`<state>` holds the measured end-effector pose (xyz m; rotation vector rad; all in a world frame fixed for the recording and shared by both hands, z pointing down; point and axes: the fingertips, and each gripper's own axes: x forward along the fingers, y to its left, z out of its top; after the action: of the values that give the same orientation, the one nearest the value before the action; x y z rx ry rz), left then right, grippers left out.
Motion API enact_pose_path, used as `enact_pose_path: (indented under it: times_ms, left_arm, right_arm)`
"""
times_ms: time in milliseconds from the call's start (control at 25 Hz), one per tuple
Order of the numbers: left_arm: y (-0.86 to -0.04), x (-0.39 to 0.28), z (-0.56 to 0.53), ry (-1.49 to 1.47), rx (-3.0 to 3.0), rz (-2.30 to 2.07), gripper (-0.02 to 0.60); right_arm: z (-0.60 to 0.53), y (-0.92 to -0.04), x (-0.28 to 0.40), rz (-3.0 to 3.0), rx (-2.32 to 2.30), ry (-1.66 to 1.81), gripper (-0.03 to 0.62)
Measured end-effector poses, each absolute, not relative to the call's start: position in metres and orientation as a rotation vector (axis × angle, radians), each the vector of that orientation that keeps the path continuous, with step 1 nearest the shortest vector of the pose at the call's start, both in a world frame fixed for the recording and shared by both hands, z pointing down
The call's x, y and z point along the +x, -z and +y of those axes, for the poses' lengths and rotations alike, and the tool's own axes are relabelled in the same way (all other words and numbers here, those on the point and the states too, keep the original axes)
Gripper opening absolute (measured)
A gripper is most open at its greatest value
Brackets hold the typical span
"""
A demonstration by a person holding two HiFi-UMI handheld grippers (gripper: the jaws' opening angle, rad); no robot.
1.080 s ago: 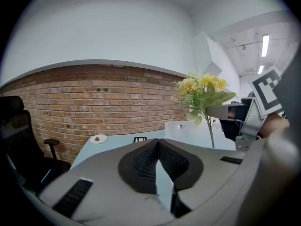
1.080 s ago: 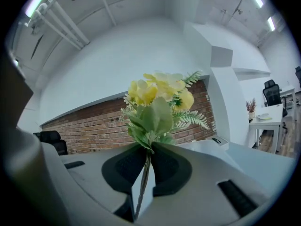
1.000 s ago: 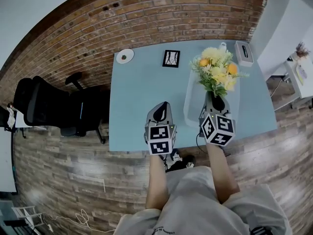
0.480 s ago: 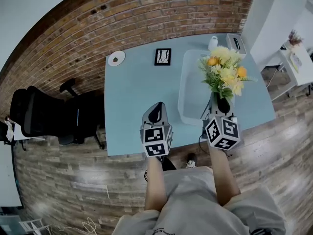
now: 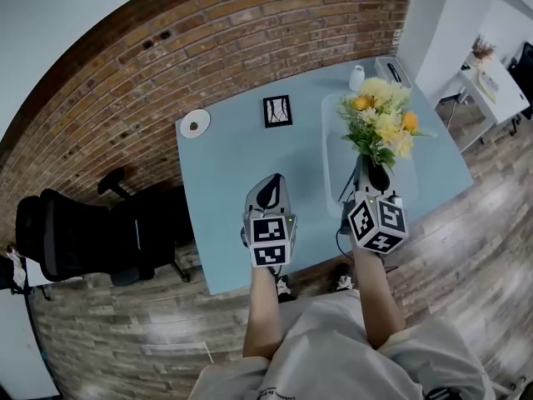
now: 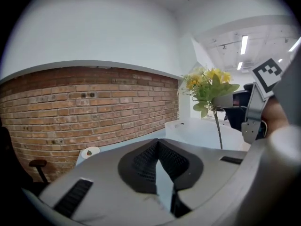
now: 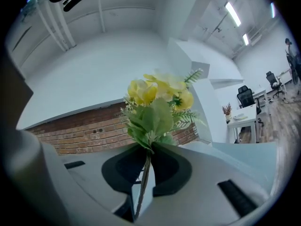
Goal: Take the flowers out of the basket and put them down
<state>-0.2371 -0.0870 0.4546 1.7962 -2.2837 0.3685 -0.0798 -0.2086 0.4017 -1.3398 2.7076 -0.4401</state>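
Where right claw (image 7: pixel 148 161) grips, flowers (image 7: pixel 157 102) upright above

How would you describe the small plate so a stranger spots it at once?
Find the light blue table before the brick wall. At its far left corner, left of the black picture frame, lies a small white plate. It alone is flat and round, with a small red thing on it.

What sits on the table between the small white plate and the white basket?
A small black-framed picture is there, nothing else; the head view shows it.
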Motion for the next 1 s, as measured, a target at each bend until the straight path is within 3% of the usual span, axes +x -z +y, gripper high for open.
enact_pose_path:
  times_ms: [640,1000]
  left_arm:
    - [-0.486,-0.294,-0.051,-0.298,1.951,-2.093,0.018]
    - [-0.522,-0.323,-0.028,-0.270,1.897,-2.068,0.018]
  right_arm:
    - [-0.112,-0.423,-0.152,2.722,-1.477,0.290,0.051]
    - [-0.088,-0.531,-0.212,2.981,-1.480,0.415,0.051]
